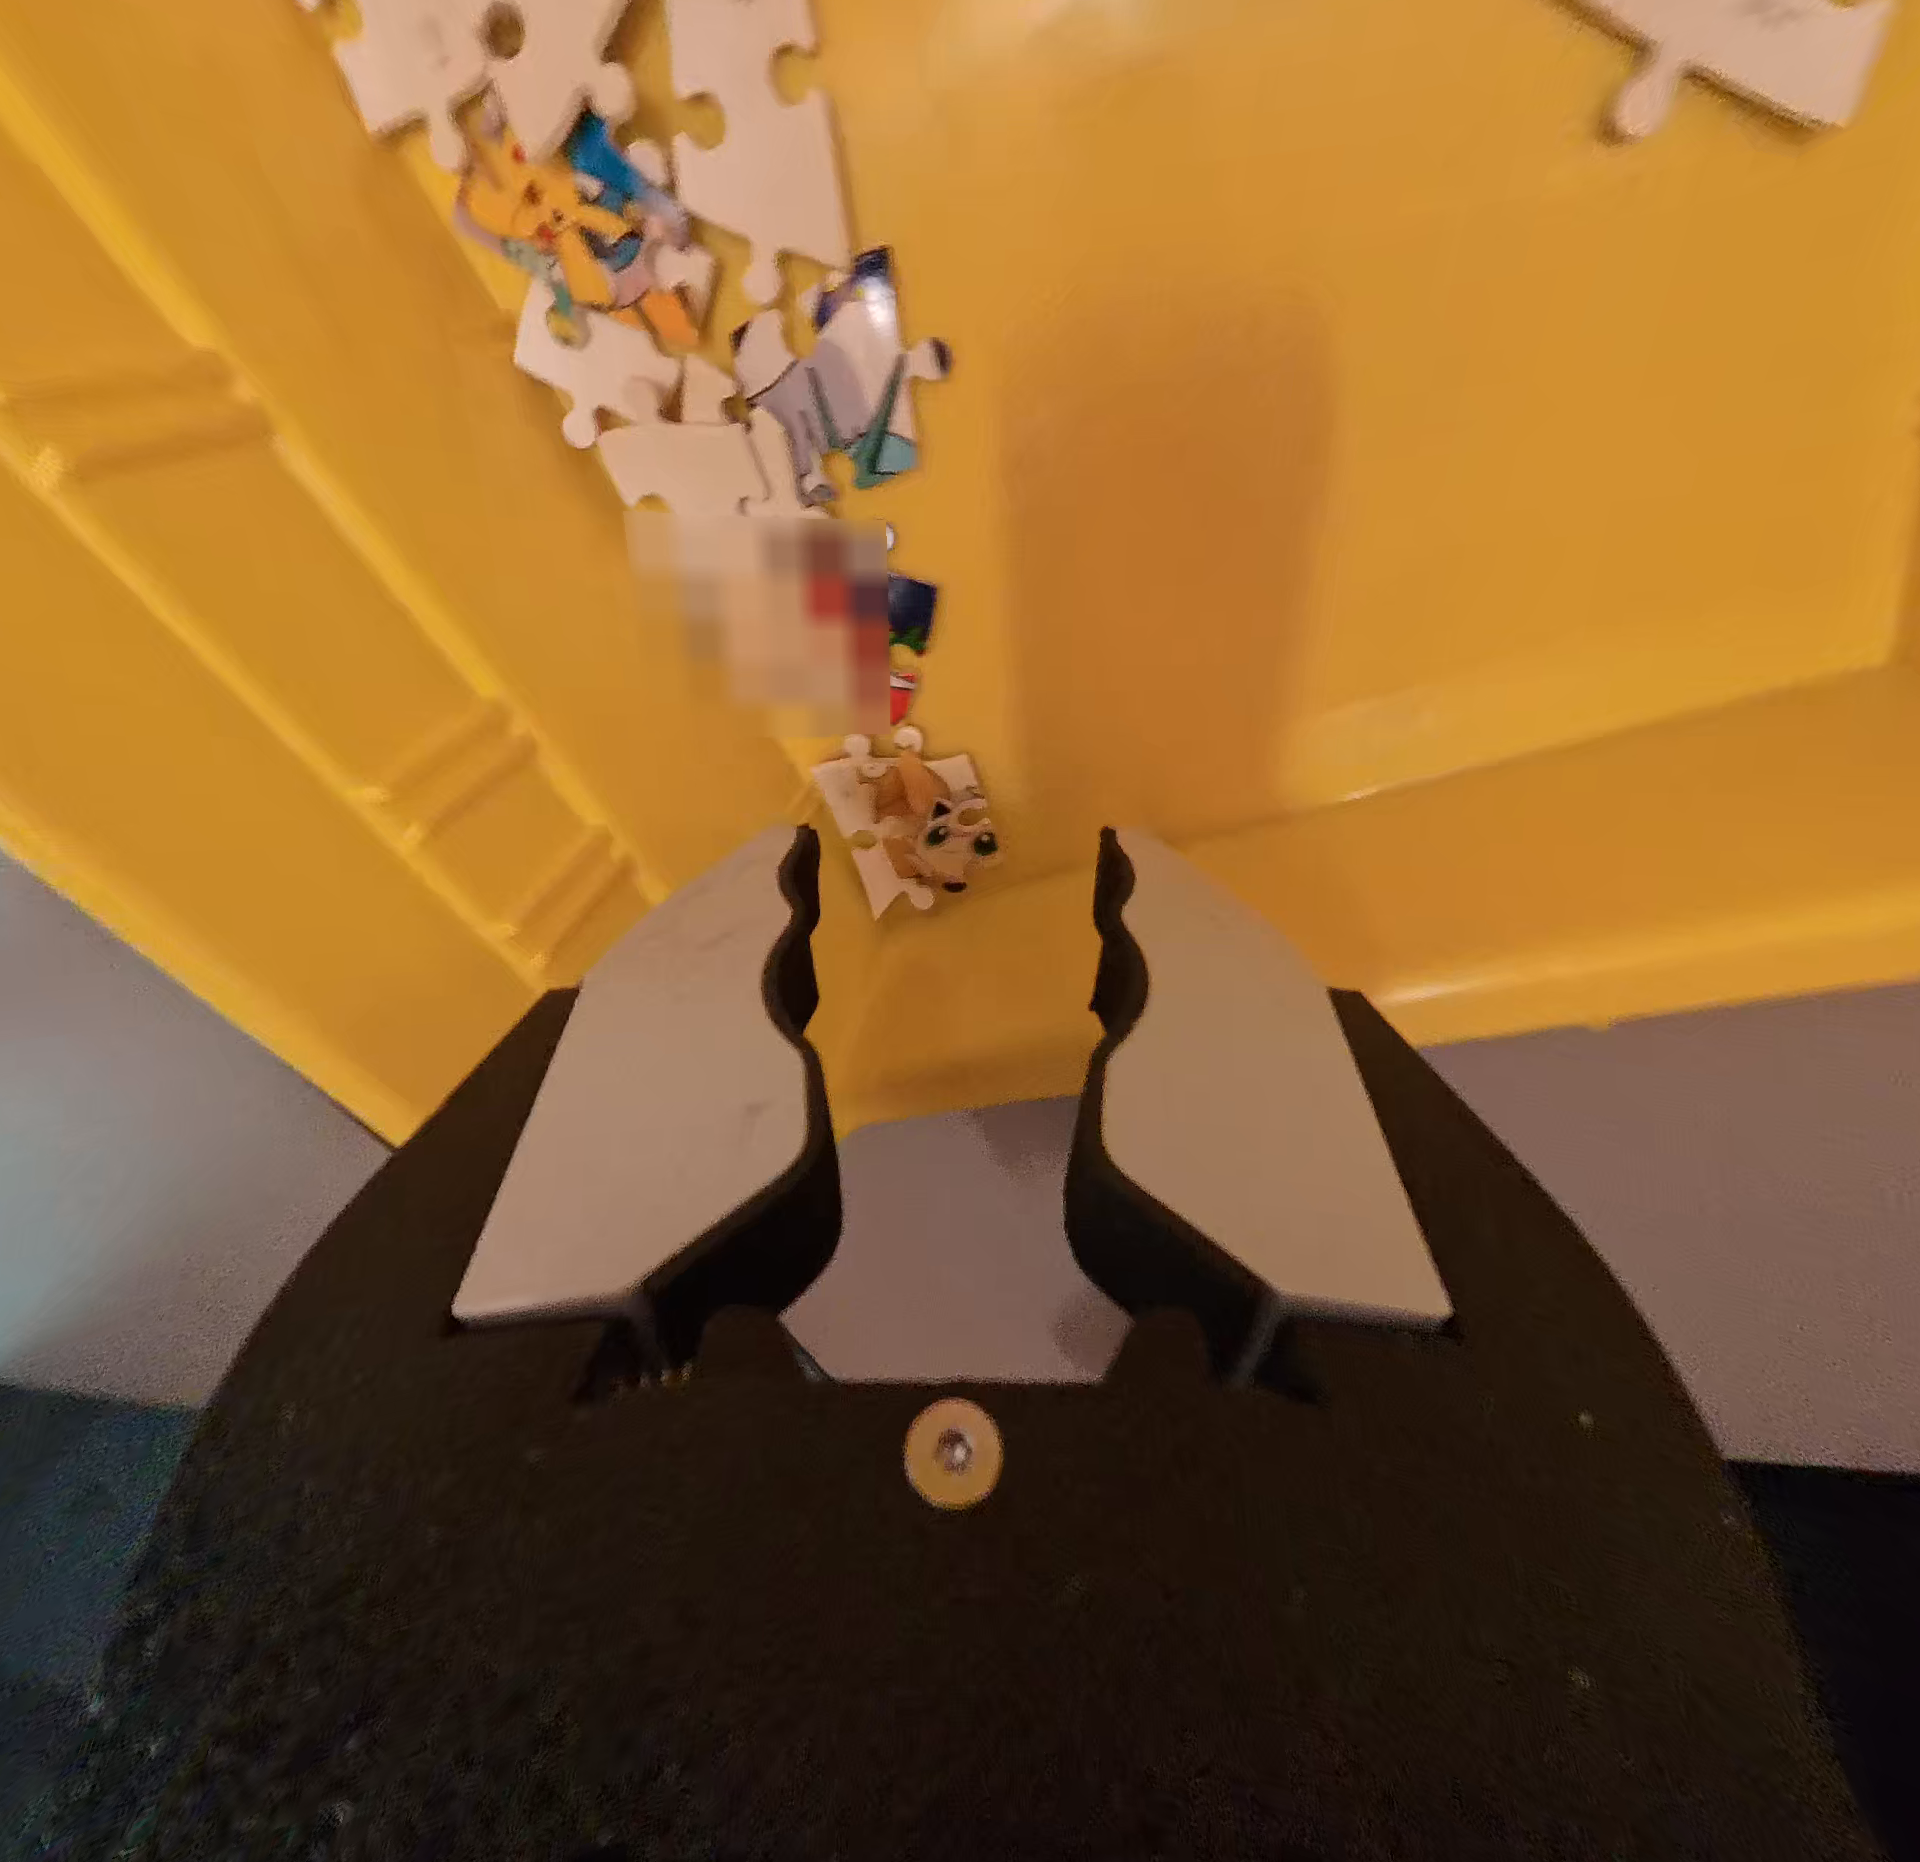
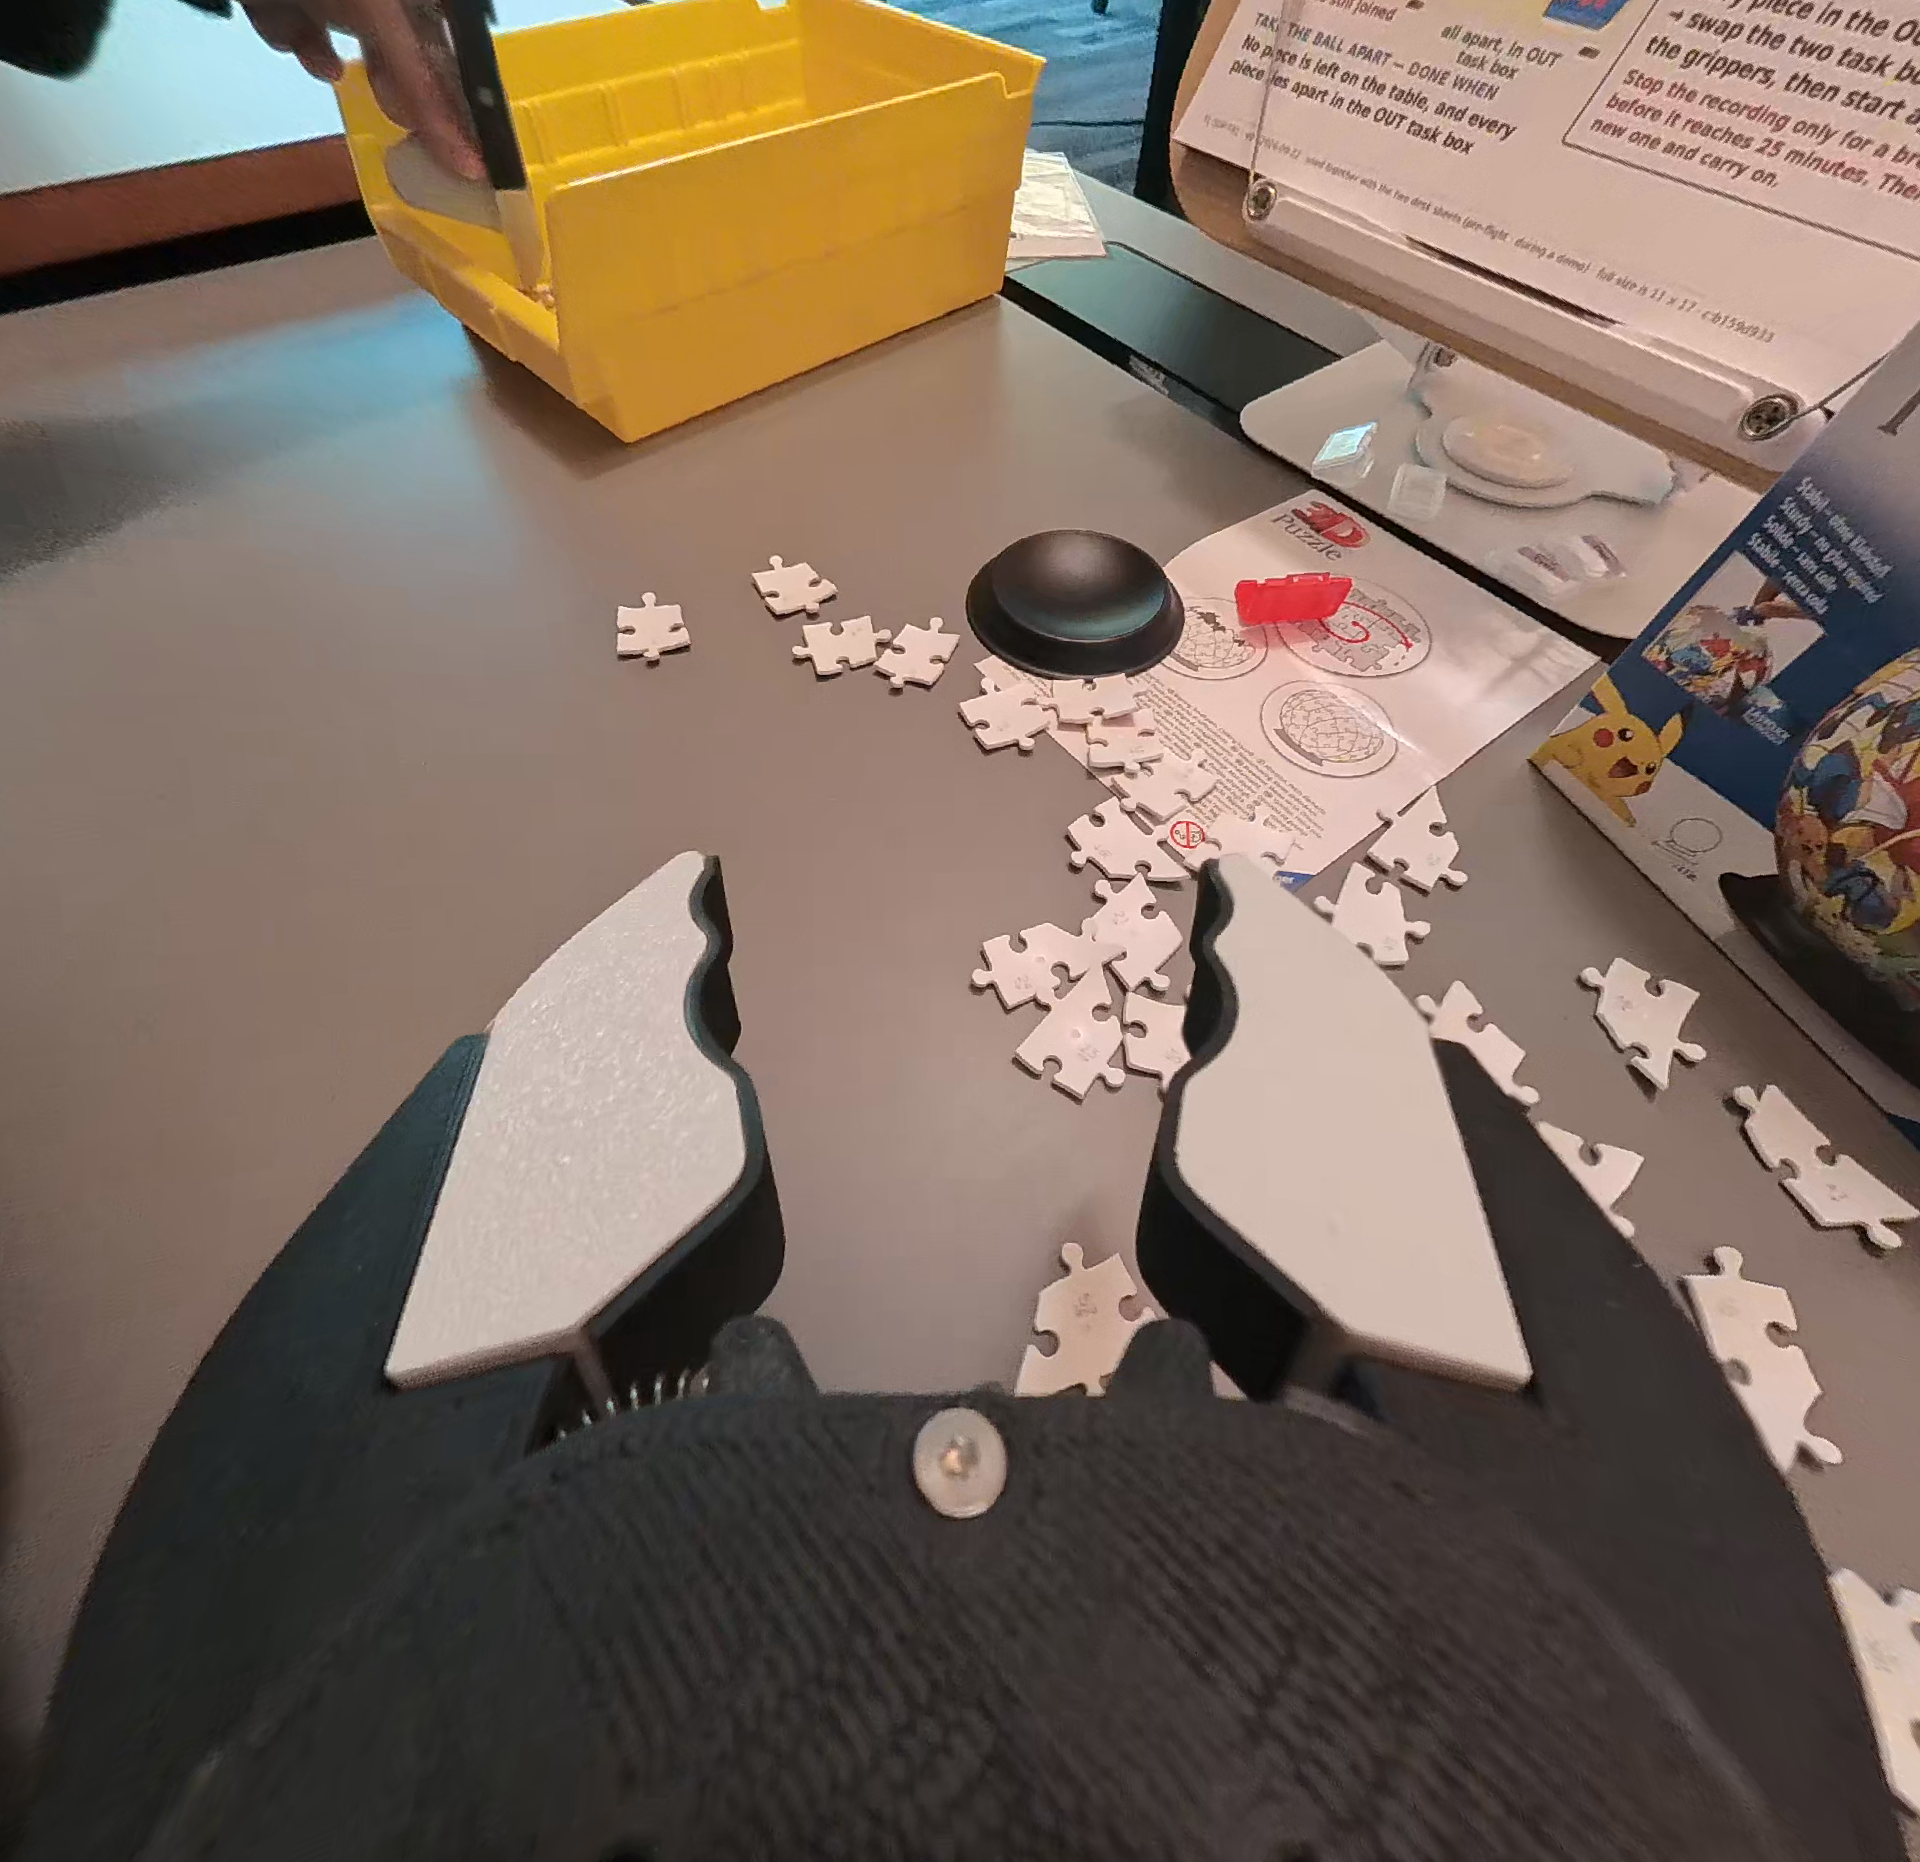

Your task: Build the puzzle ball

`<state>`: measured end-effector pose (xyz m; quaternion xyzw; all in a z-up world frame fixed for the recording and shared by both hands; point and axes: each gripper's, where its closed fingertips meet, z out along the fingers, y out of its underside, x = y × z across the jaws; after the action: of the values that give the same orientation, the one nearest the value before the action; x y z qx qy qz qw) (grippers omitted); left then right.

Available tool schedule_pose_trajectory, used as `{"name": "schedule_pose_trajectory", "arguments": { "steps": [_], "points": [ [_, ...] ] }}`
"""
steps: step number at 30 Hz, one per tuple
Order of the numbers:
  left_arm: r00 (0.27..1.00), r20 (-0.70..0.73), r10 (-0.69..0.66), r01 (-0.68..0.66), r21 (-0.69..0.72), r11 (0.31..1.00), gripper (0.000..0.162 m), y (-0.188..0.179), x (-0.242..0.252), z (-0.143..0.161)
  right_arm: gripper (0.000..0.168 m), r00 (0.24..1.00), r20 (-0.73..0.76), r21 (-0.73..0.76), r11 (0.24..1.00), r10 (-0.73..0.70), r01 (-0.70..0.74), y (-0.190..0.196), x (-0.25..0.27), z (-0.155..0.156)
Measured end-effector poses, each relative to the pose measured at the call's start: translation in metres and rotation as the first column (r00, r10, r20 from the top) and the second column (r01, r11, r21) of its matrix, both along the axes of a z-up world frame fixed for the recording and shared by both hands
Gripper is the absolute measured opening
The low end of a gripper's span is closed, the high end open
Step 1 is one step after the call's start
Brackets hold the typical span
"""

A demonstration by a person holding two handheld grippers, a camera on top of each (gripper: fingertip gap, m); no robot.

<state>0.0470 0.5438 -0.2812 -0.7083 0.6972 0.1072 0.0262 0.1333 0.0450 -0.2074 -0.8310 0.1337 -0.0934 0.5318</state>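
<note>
My left gripper is open and empty, pointing down into the yellow bin. Several puzzle pieces lie along the bin's left wall, some picture side up, some white side up. A small coloured piece sits just beyond the left fingertip. My right gripper is open and empty, held above the grey table. Many white, face-down puzzle pieces are scattered ahead and to its right. The left gripper, held by a hand, also shows at the bin in the right wrist view.
A black round stand sits mid-table beside a paper leaflet with a red plastic part on it. The puzzle box stands at the right edge. An instruction board on a stand is at the back right. The left gripper's tips are roughly 50 cm from the right gripper's.
</note>
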Motion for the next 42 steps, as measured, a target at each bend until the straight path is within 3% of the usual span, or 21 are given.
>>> {"name": "schedule_pose_trajectory", "arguments": {
  "steps": [12,22,29,34,37,38,40,42],
  "points": [
    [0.975,-0.108,0.196,-0.194,0.030,0.981,0.047,0.007,-0.009,-0.015,0.086,0.999,0.041,-0.001,1.000,0.019,-0.019,-0.017,-0.004,-0.006],
    [0.919,-0.026,0.393,-0.394,-0.063,0.917,0.048,0.013,-0.006,-0.026,0.087,0.997,0.060,-0.017,0.999,0.042,-0.042,-0.030,-0.008,-0.012],
    [0.895,0.037,0.445,-0.443,-0.062,0.895,0.045,0.014,-0.006,-0.026,0.086,0.997,0.060,-0.011,0.999,0.053,-0.053,-0.037,-0.009,-0.015],
    [0.907,0.082,0.413,-0.412,-0.030,0.911,0.011,0.015,0.000,-0.028,0.086,0.996,0.062,-0.015,0.998,0.061,-0.060,-0.040,-0.008,-0.017],
    [0.924,0.072,0.375,-0.373,-0.041,0.927,0.000,0.011,0.003,-0.029,0.086,0.996,0.060,-0.020,0.998,0.059,-0.057,-0.043,-0.007,-0.018],
    [0.928,0.076,0.364,-0.362,-0.047,0.931,0.002,0.010,0.004,-0.028,0.086,0.997,0.062,-0.024,0.998,0.054,-0.052,-0.044,-0.006,-0.019],
    [0.922,0.111,0.372,-0.365,-0.079,0.928,0.026,0.010,0.009,-0.022,0.086,0.997,0.067,-0.033,0.998,0.047,-0.045,-0.047,-0.005,-0.019],
    [0.907,0.137,0.399,-0.398,-0.038,0.917,0.035,0.021,0.008,-0.012,0.086,0.997,0.067,-0.035,0.999,0.043,-0.041,-0.048,-0.005,-0.020]
  ]
}}
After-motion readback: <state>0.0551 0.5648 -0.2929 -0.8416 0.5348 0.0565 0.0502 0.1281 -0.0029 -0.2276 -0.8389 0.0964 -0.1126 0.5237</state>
